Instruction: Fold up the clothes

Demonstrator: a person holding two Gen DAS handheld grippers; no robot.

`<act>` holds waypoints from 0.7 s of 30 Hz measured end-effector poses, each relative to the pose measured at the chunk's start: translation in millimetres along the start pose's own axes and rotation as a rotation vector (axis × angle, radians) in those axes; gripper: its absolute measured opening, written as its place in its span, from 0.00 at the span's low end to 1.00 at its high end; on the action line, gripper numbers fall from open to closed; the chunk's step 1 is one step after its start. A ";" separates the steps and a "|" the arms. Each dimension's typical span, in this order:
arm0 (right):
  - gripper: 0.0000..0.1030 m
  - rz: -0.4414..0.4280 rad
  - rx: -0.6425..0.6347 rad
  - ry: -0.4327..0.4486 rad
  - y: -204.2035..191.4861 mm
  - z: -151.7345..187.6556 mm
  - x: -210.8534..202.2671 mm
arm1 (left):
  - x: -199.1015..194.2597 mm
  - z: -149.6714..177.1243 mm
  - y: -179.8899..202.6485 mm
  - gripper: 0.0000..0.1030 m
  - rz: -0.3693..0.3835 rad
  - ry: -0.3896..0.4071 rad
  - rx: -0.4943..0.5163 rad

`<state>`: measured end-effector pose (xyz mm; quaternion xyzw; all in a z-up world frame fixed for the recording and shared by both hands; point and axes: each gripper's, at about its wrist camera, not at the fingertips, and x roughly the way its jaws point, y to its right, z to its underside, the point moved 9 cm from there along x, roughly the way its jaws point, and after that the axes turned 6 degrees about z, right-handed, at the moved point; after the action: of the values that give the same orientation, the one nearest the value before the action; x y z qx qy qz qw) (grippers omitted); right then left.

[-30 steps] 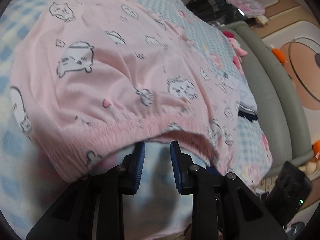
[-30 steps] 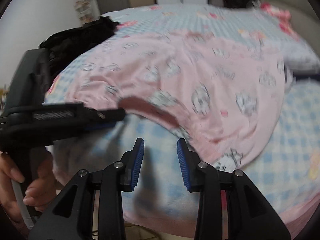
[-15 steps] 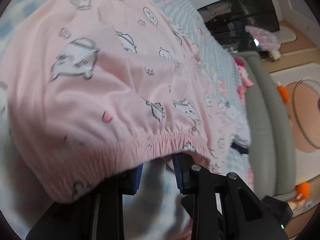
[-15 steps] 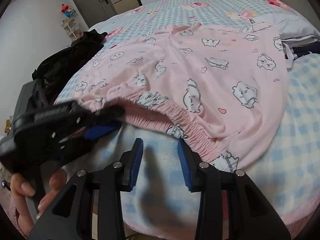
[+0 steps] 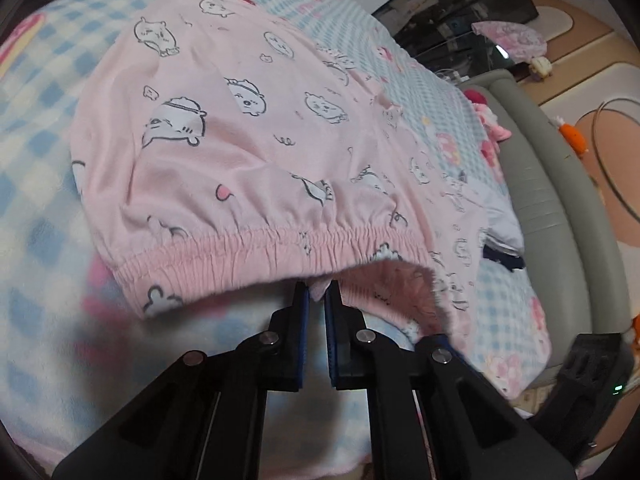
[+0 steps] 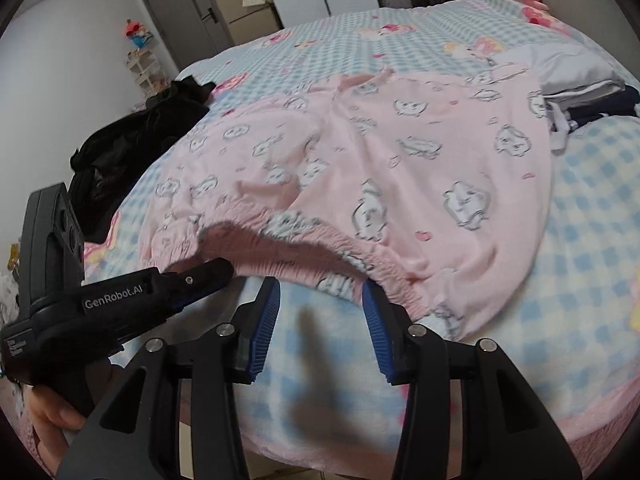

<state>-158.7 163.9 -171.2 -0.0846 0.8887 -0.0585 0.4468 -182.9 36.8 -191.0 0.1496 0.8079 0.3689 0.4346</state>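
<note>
Left gripper (image 5: pixel 317 294) just closed, pinching the waistband (image 5: pixel 272 248) of the pink pants (image 5: pixel 248 128) it earlier straddled and lifting that edge. Right gripper (image 6: pixel 320 300) jaws just widened, nothing between them.

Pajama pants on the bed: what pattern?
Pink pajama pants with white cartoon animals; clearest in the left wrist view.
</note>
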 end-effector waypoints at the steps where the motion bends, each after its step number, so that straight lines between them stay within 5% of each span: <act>1: 0.43 -0.004 -0.006 -0.012 -2.5 2.7 1.7 | -0.9 -0.1 0.8 0.08 -0.001 0.005 0.007; 9: 0.43 -0.071 0.095 -0.127 2.5 20.0 13.5 | -9.0 -4.2 -14.4 0.08 0.022 -0.005 -0.044; 17: 0.42 -0.029 0.238 -0.092 44.9 10.8 9.5 | -43.5 -16.6 -49.3 0.08 0.002 0.068 -0.128; 21: 0.43 -0.043 0.257 -0.110 45.8 12.9 11.3 | -41.2 -11.5 -58.6 0.08 0.058 0.045 -0.200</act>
<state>-159.4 206.0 -195.9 -0.0488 0.8459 -0.1768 0.5008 -163.9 -31.7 -205.1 0.1204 0.7719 0.4634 0.4183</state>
